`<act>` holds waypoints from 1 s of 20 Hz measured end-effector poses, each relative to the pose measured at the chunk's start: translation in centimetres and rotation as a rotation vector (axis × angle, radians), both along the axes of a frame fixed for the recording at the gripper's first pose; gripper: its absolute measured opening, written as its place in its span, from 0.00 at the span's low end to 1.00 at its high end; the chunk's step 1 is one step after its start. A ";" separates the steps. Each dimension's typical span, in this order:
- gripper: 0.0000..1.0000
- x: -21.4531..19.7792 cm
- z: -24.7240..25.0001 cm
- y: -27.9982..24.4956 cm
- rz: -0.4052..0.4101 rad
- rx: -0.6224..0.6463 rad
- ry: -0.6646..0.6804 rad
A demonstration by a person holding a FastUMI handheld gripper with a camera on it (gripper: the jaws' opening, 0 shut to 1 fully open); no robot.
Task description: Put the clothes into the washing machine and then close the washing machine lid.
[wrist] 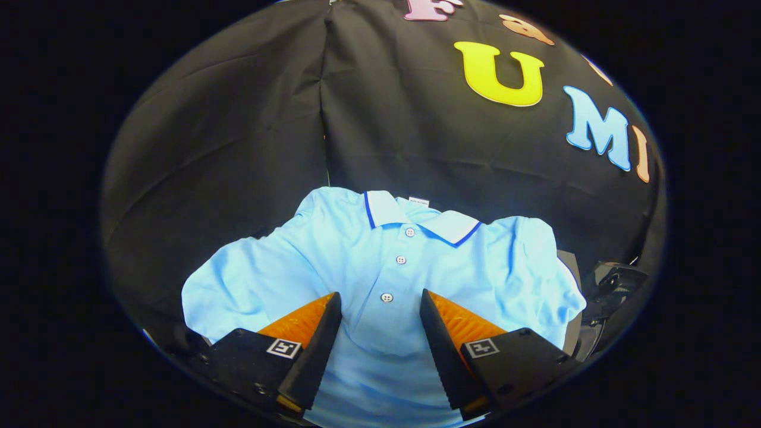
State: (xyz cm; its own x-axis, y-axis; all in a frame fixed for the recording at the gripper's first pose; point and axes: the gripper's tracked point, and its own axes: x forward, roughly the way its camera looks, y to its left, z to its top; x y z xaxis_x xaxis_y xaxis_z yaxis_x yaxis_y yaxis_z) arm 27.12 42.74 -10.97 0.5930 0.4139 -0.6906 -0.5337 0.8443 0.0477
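Observation:
A light blue polo shirt (380, 267) lies spread flat, front up, on a black-covered surface. Its white collar with a dark blue stripe (416, 220) points away from me, and three buttons run down the placket. My gripper (380, 297) hovers over the shirt's chest with its fingers open. The lowest button sits between the fingertips, and nothing is pinched between them. Both sleeves stretch out to either side of the fingers.
The black cloth wall rises just beyond the shirt's collar. A dark, glossy object (612, 285) sits past the shirt's right sleeve, partly hidden, and I cannot tell what it is.

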 end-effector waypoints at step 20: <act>0.01 -0.3 6.4 -0.2 0.023 0.231 -0.140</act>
State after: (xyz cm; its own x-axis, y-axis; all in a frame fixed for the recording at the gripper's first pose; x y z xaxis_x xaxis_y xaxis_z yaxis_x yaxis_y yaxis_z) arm 26.83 42.57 -4.61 0.6646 0.5656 -0.4883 -0.5680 0.8070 0.1617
